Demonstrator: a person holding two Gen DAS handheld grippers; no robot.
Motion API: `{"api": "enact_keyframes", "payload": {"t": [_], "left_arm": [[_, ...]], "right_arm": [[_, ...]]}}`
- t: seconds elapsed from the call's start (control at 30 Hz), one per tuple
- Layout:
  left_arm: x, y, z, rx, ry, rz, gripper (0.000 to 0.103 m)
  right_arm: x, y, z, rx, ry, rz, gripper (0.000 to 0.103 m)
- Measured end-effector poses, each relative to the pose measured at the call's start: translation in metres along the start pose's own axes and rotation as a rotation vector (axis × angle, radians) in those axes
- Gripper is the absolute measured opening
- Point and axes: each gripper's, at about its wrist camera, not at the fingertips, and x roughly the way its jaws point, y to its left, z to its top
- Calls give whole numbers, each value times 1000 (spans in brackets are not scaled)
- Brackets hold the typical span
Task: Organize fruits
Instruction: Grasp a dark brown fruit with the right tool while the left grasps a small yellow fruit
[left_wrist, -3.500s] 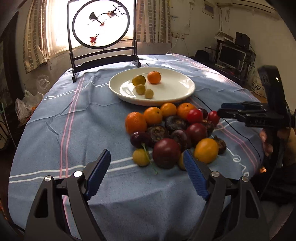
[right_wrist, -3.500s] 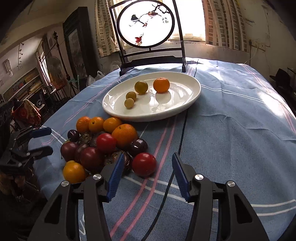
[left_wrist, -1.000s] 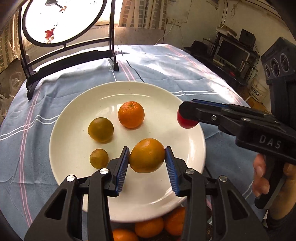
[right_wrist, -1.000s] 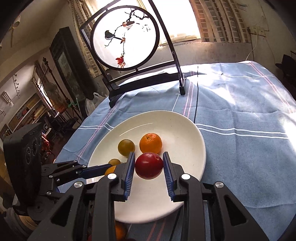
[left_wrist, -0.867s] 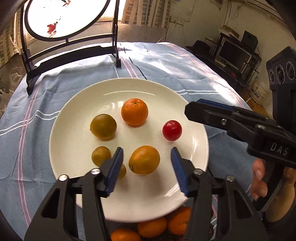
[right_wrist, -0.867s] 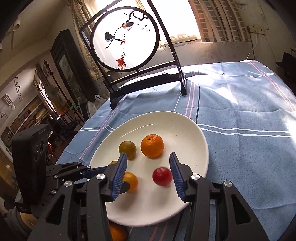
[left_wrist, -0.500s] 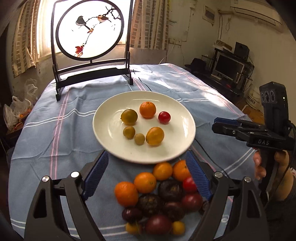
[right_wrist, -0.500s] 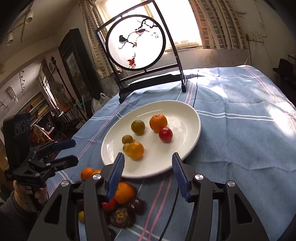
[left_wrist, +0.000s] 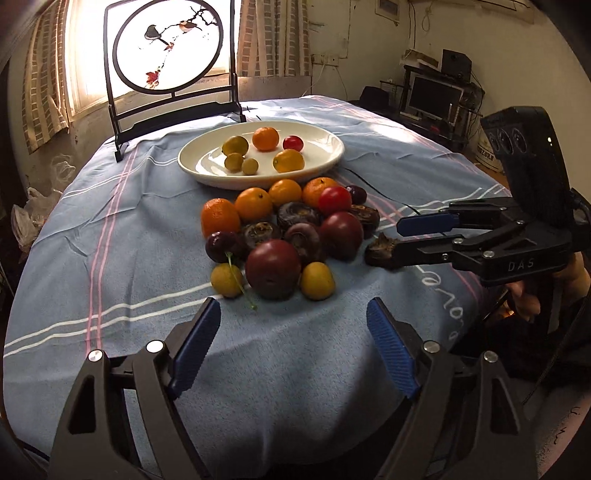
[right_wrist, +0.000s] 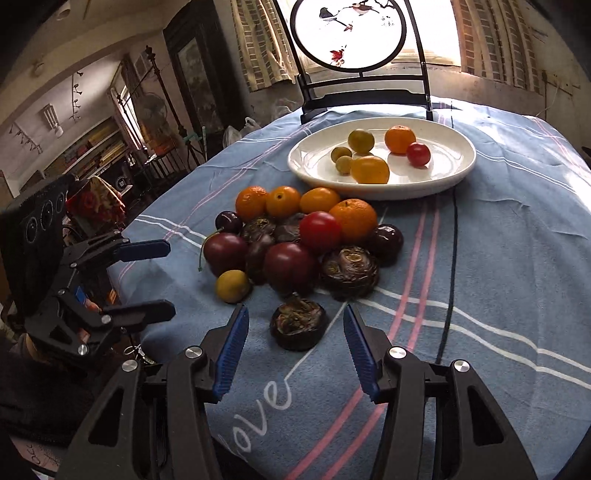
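Note:
A white plate (left_wrist: 258, 181) (right_wrist: 380, 192) at the back holds an orange, a red tomato (left_wrist: 293, 143), a yellow-orange fruit (left_wrist: 289, 160) and small greenish ones. In front of it lies a pile of oranges, dark plums (left_wrist: 272, 267), a tomato and brown chestnut-like fruits. My left gripper (left_wrist: 292, 304) (right_wrist: 169, 278) hovers before the pile, its jaws wide apart and closing, nothing between them. My right gripper (right_wrist: 294, 312) (left_wrist: 397, 238) is open around a brown flat fruit (right_wrist: 298, 325) that lies apart from the pile. Its pads do not touch the fruit.
A round painted screen on a black stand (left_wrist: 168, 46) stands behind the plate. The blue striped cloth (left_wrist: 122, 229) falls over the table's near edge. A black cable (right_wrist: 448, 295) runs across the cloth on the right. A hand (left_wrist: 528, 299) holds the right gripper.
Both grippers let go of their fruit on the plate, the yellow-orange one and the red tomato, then drew back to the near side of the pile with jaws wider apart.

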Motion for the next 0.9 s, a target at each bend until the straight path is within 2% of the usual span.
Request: {"api": "enact_keyframes", "payload": {"t": [0.07,0.13,0.17,0.2,0.23,0.37,0.6,0.63,0.77,0.9], "left_arm": [[0,-4,-2,1,-3,0,78],[3,-4,-1,-9,-4,10,76],[6,-4,0,-16,3,7,67],[10,-4,1,-24,18,1,60],[14,-5,2,-36,36,-11,47],[27,-16,3,-37,56,-5,46],[36,-21,12,-80,45,16,46],[39,-22,14,-78,46,26,45],[45,-26,16,-67,54,46,28],[49,-24,17,-79,62,38,24]], "right_arm": [[7,2,0,5,21,-5,53],[14,2,-2,5,43,-12,42],[15,2,-3,3,44,-15,35],[13,2,-5,3,29,-17,35],[9,2,-5,-1,12,-23,35],[-12,-8,-6,23,-65,-34,35],[-18,-34,-11,96,-73,-32,35],[-17,-34,-12,96,-74,-29,35],[-16,-34,-14,99,-83,-17,35],[-19,-35,-18,103,-90,-12,35]]}}
